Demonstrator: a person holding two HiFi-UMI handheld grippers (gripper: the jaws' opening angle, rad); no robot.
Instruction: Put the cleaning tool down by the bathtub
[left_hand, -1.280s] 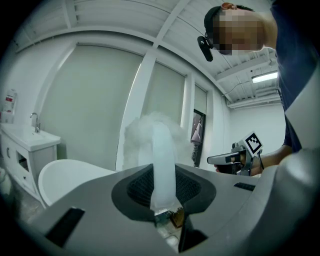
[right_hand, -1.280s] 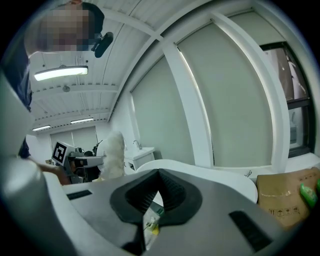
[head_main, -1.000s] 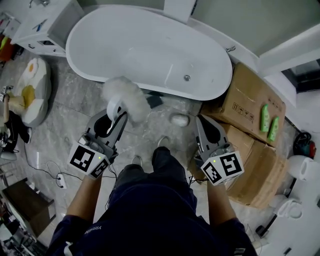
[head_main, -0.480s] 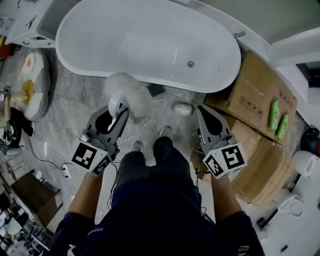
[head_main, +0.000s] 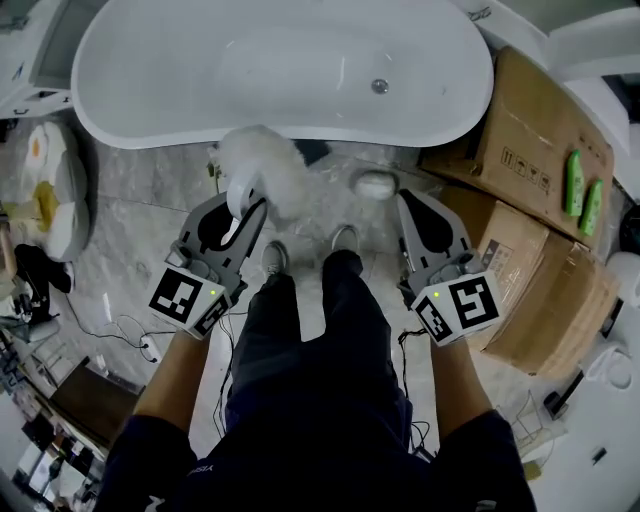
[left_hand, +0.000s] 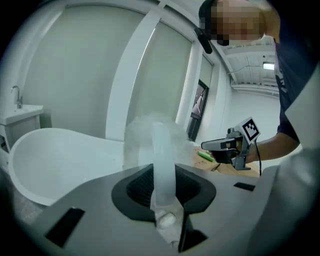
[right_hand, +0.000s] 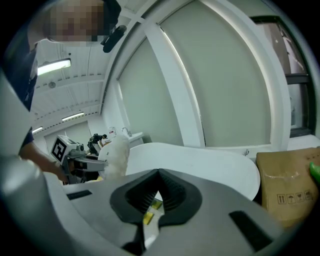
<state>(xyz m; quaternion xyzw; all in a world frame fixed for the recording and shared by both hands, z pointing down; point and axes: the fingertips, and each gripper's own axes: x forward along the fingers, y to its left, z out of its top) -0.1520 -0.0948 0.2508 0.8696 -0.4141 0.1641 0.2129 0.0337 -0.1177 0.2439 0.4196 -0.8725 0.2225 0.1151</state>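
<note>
Currently our left gripper clamps the fluffy white plastic-handled duster; right of it, our right gripper sits closed, empty.

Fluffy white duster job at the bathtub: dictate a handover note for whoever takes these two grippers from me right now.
Left gripper: shut on the pale handle of the fluffy white duster, its head up in the air in front of the white oval bathtub.
Right gripper: shut, empty.
Done: the duster is at the tub's side, not yet set down.
Left: lower it to the grey marble floor beside the tub, then release.
</note>
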